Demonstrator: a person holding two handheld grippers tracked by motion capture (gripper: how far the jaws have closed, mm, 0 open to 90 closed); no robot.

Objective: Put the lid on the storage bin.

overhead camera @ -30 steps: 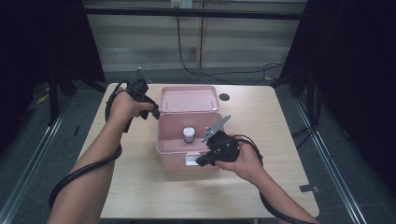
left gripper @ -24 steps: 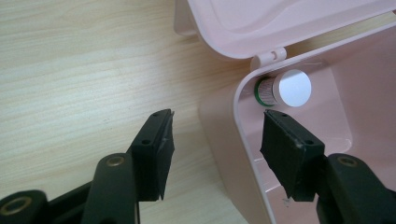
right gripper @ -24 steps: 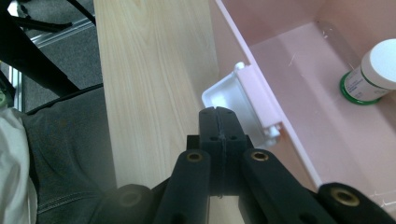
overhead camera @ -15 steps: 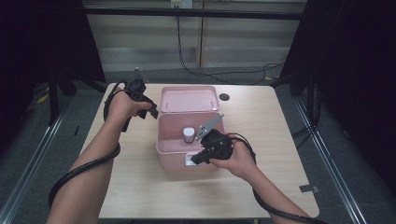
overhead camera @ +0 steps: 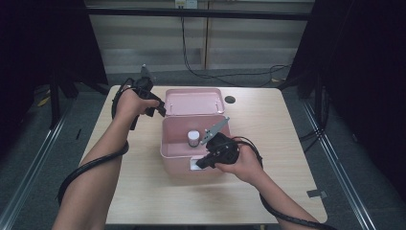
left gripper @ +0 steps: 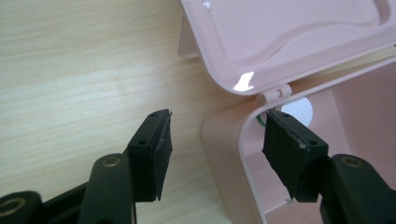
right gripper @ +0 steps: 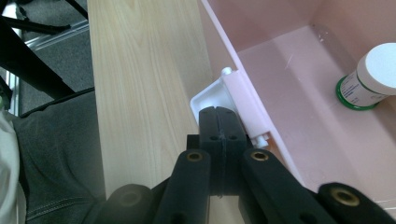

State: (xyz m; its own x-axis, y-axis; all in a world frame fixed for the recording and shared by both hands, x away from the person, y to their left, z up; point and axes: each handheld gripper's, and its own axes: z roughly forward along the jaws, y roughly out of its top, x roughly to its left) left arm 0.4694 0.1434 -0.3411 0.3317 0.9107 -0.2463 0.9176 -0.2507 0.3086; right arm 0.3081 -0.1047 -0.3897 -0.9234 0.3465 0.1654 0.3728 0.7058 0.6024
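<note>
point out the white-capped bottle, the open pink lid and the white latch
bottle (right gripper: 373, 74), right gripper view, on its cap
pink lid (overhead camera: 195, 101), high view, inner face
white latch (right gripper: 210, 98), right gripper view, on its flap

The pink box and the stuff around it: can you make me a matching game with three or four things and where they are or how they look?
Things:
1. lid
2. small bottle
3. left gripper
4. right gripper

States or places:
A. standing inside the pink box
B. jaws pressed together at the white latch
C. swung open, lying back on the table
D. jaws apart, one on each side of the box wall near the hinge

Pairs: 1-C, 2-A, 3-D, 4-B
</note>
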